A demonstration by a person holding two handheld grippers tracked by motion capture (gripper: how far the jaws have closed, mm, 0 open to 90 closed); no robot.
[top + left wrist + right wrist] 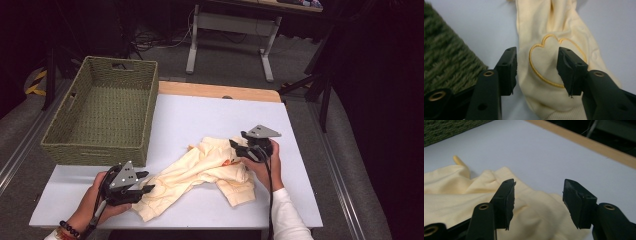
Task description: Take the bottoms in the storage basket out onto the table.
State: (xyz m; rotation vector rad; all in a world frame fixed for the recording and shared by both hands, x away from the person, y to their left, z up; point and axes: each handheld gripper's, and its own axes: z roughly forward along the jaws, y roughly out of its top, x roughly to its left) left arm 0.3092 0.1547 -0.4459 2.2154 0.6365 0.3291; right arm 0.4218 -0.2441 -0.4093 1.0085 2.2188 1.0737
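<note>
Lying crumpled on the white table [190, 120], a pale yellow garment [200, 170] stretches from the near left toward the middle right, with a ribbed cuff at its near end and an orange outline stitched on the cloth. A person holds a gripper in each hand at the garment's two ends.

At the near left, the left gripper [145, 186] sits at the garment's near-left end. In the left gripper view its jaws stand spread, with the stitched outline [549, 62] and a fold of the yellow cloth lying between them; the pads do not press on the fabric. The ribbed cuff [564, 115] shows at the bottom of that view.

At the right, the right gripper [239, 147] rests at the garment's far-right end, the hand [262, 167] behind it. In the right gripper view its jaws are also spread apart, low over the rumpled cloth [531, 215], which lies loose beneath and between them, not pinched. White table surface lies beyond, then a wooden edge strip [586, 142].

A woven green basket [95, 145] stands on the far left of the table, just beyond the left gripper; its wall [446, 67] shows at the left of the left gripper view.
</note>
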